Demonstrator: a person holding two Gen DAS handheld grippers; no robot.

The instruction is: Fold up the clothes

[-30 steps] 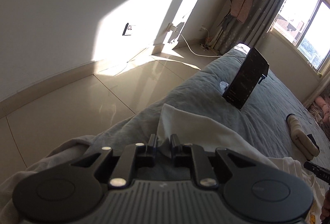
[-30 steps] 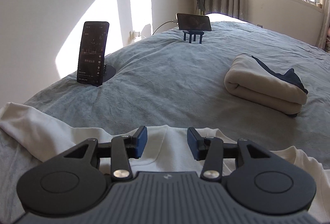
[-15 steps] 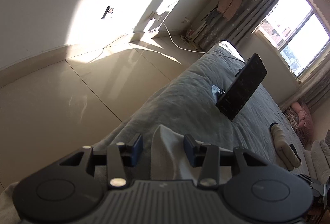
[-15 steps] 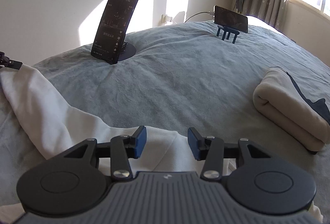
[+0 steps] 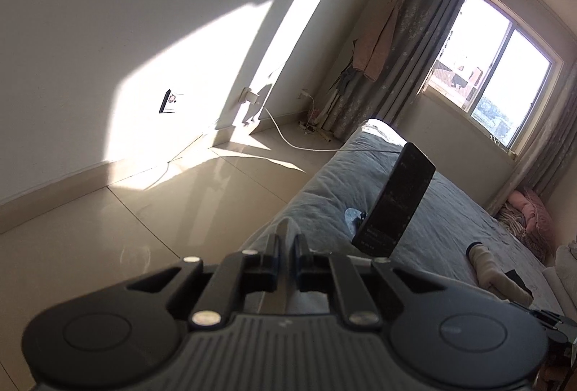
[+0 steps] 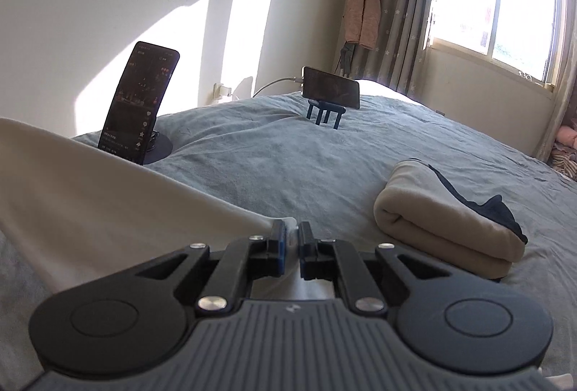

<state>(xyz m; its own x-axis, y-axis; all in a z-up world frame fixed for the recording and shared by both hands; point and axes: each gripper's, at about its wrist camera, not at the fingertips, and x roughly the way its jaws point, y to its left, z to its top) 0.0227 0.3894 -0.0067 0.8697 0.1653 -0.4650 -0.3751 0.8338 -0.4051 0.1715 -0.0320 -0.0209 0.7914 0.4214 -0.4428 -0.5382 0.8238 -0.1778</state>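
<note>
A white shirt [image 6: 93, 185] is lifted off the grey-blue bed [image 6: 288, 156] and stretches from the left of the right wrist view to my right gripper [image 6: 291, 233], which is shut on its edge. In the left wrist view my left gripper [image 5: 285, 243] is shut on a thin fold of the same white shirt [image 5: 282, 236], near the bed's [image 5: 324, 196] left edge. Most of the shirt is hidden behind the gripper bodies.
A folded beige garment [image 6: 443, 225] lies on the bed at the right. A phone on a round stand [image 6: 144, 102] stands at the left and shows in the left wrist view [image 5: 396, 203]. Another phone on a blue stand [image 6: 330, 90] sits farther back. Tiled floor [image 5: 144, 210] lies left of the bed.
Both grippers were open half a second ago and have shut on the white shirt. The shirt has risen off the bed between them.
</note>
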